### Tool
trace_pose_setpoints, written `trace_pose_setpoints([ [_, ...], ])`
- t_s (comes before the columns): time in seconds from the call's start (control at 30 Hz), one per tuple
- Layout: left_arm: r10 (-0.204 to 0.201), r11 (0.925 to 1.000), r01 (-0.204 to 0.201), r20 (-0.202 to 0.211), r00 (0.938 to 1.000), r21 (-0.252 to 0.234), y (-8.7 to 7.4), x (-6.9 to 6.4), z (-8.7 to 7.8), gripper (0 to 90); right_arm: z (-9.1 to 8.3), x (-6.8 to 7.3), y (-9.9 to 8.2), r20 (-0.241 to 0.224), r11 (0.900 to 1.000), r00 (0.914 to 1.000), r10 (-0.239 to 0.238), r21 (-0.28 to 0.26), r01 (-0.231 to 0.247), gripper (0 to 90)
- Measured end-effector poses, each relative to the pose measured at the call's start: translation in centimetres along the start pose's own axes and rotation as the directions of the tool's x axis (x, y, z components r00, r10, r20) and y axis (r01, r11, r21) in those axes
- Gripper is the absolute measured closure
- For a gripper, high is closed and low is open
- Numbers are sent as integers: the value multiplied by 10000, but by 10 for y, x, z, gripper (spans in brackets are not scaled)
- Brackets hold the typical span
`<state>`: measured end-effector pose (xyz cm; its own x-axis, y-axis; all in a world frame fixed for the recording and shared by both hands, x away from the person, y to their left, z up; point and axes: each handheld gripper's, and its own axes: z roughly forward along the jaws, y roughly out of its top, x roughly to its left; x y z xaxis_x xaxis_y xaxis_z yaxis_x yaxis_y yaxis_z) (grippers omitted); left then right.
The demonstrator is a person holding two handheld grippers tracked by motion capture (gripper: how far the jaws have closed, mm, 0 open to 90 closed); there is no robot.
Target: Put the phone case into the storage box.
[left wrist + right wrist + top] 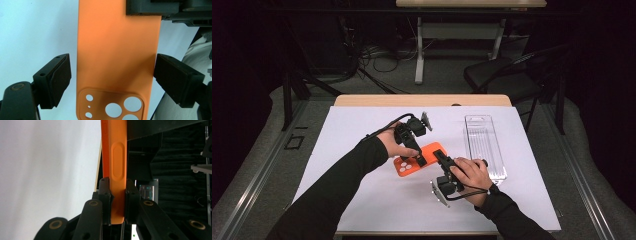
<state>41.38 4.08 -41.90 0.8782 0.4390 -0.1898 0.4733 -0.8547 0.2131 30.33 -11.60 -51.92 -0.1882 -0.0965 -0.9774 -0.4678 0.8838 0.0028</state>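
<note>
At the middle of the white table (362, 200), I have the orange phone case (422, 159) pinched edge-on in my right gripper (117, 200).

My left gripper (112, 75) straddles the case near its camera cut-outs, jaws standing apart on either side without pressing it. A clear plastic tray (484, 145) lies just beside, to the right.

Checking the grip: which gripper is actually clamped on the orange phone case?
The right gripper, pinching the orange phone case by its edge; the left gripper merely straddles it, open.

Bright table, dark surroundings, soft focus.
</note>
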Motion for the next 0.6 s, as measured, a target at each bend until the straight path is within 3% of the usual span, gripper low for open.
trace_pose_setpoints([
  [0.4,-180,9996,178,-108,9998,-200,-12,5,-10,155,-2,-1,-4,-106,9998,9999,14,179,-12,803],
  [0.6,-385,9979,373,-225,9990,-524,-22,11,-18,156,-3,-1,-8,-204,9993,9996,194,323,-187,802],
])
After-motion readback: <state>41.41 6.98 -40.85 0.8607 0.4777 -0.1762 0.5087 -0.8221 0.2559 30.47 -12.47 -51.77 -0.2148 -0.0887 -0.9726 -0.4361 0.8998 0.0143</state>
